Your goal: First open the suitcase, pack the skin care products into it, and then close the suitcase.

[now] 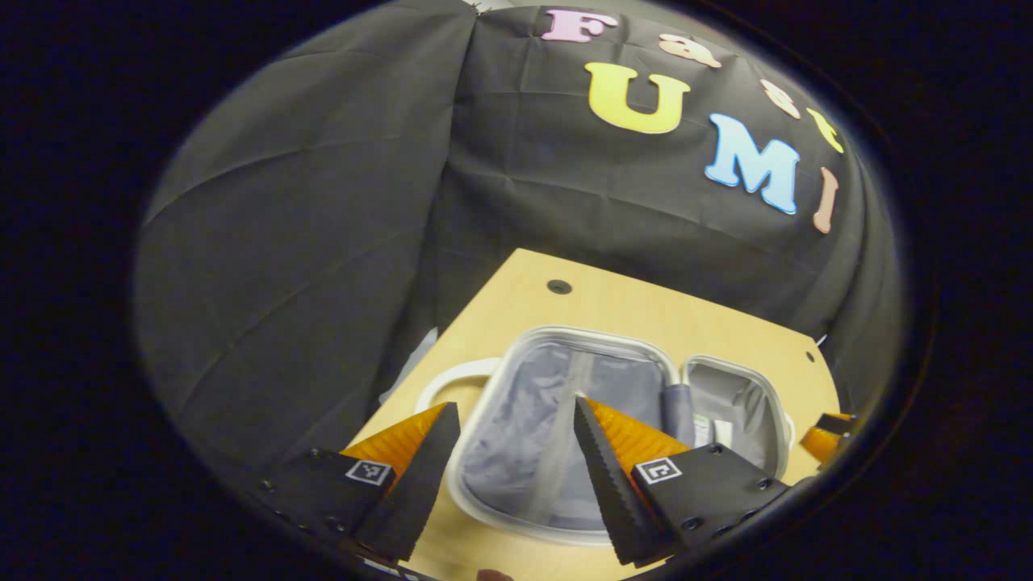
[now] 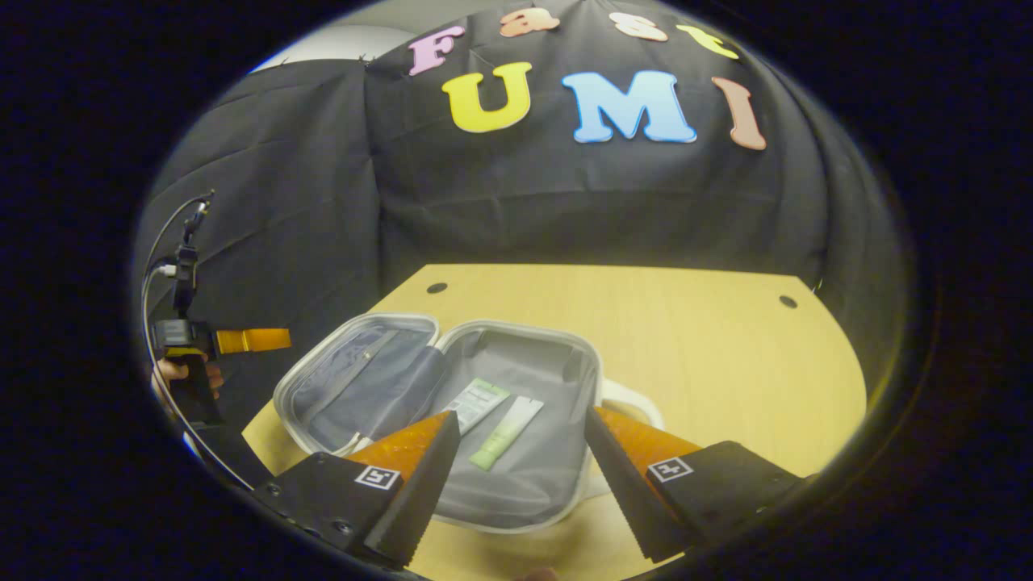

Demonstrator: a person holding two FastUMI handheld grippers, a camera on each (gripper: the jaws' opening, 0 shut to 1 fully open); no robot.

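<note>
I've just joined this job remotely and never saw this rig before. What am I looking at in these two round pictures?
A person holds one hand-held gripper per hand; each carries a camera looking along its own fingers. In the left gripper view, the left hand-held gripper hangs open above the open suitcase on the wooden table. In the right gripper view, the right hand-held gripper is also open and empty; two skin care products lie in the suitcase's right half. The far-left device is the other gripper.

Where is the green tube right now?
In the right gripper view, the green tube lies inside the open suitcase, in its right half, beside a flat sachet on the grey lining.
</note>
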